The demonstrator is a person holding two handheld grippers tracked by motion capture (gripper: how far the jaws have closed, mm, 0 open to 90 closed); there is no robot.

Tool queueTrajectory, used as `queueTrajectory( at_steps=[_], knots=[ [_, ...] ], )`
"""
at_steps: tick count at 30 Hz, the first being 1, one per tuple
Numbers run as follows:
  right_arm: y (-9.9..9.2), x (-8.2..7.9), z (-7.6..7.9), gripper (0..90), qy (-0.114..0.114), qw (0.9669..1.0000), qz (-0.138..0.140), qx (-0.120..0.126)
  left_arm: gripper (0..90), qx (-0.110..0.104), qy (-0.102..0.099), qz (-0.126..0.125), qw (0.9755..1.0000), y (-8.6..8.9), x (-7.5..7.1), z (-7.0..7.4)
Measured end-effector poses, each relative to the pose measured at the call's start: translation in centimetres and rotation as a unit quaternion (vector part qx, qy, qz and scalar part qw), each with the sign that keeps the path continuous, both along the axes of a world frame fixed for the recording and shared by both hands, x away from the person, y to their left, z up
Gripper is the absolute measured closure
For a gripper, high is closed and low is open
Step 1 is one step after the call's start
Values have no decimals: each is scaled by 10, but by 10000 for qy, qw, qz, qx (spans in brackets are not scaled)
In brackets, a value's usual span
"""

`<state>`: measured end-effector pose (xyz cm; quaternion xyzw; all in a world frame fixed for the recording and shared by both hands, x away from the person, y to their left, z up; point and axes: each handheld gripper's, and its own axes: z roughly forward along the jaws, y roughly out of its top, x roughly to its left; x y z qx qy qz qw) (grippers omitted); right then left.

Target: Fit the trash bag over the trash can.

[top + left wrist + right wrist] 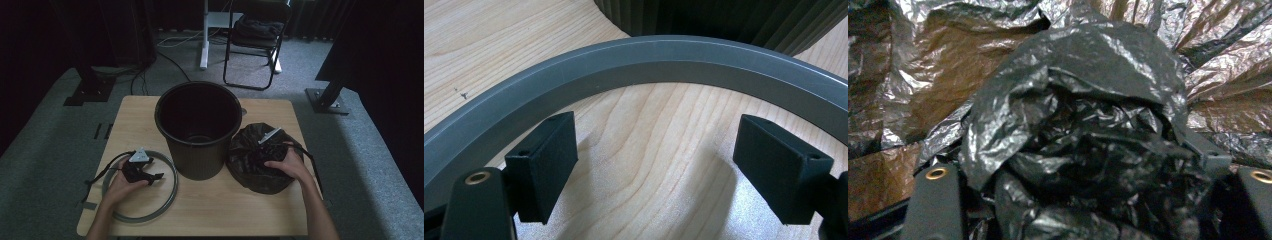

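With our right gripper [267, 150] we bunch a fold of the black bin bag [255, 172], jaws partly closed around it, on the table [210, 215] right of the empty black bin [199, 127]; lining the bin is not yet begun. Our left gripper [145, 172] rests with jaws apart, holding nothing, inside the grey ring [634, 65] at near left. The bag looks crumpled, glossy and thin.

bin [199, 131] between ring [170, 192] and bag [250, 157]
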<state>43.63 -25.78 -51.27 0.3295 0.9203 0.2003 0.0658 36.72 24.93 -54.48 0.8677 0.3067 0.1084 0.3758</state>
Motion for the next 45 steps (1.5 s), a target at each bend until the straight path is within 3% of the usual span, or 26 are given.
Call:
queueTrajectory(
  at_steps=[11,17,19,33,36,45],
  knots=[
    [-1,1,-4,326,101,9999,6,15,182,-2,1,0,10000,0,0,0],
    [-1,1,-3,397,75,10000,40,-45,182,-3,2,0,10000,0,0,0],
    [-1,0,-2,477,49,9999,59,-94,182,-3,1,0,10000,0,0,0],
    [-2,-8,0,798,-62,9998,157,-72,182,-2,3,0,10000,0,0,0],
    [-6,-10,0,842,-145,9998,143,8,182,-4,2,0,10000,0,0,0],
    [-22,-16,12,848,-322,9988,28,369,182,-6,2,1,10000,0,0,0]
  ],
)
